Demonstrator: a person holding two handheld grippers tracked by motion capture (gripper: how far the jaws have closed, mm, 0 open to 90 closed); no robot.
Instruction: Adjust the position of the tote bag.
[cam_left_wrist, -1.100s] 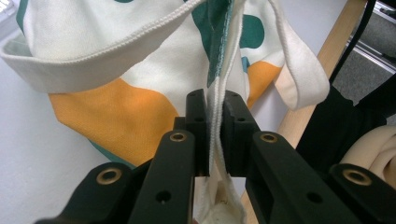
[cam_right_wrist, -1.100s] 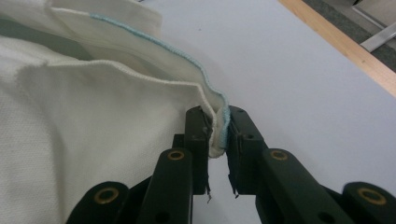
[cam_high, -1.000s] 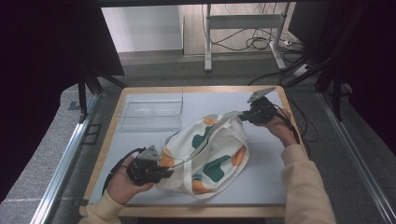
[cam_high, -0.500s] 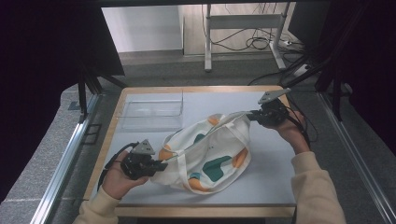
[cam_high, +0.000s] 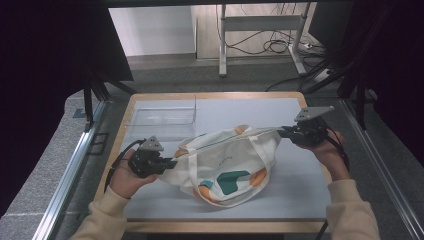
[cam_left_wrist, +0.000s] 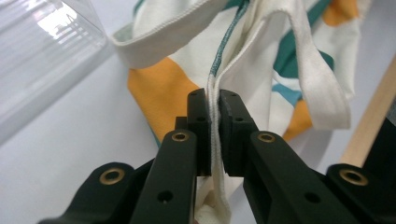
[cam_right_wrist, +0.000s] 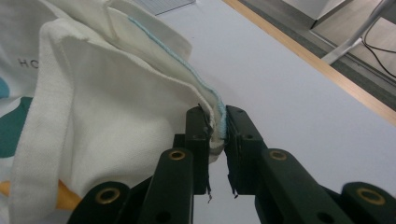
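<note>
- Fingers of both grippers are clamped on cloth: the left gripper (cam_high: 167, 163) pinches one end of the tote bag's (cam_high: 227, 167) top hem, the right gripper (cam_high: 284, 132) the other end, likely to pull the opening taut.
- Surface (cam_high: 300, 190) carries the bag's sagging body around its middle, toward the near edge.
- Clear plastic box (cam_high: 161, 116) sits by the far left corner, apart from the bag.
- Handle strap (cam_left_wrist: 322, 88) hangs loose beside the left grip.

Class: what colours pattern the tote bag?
Cream tote bag with teal and orange patches, clearest in the high view.
</note>
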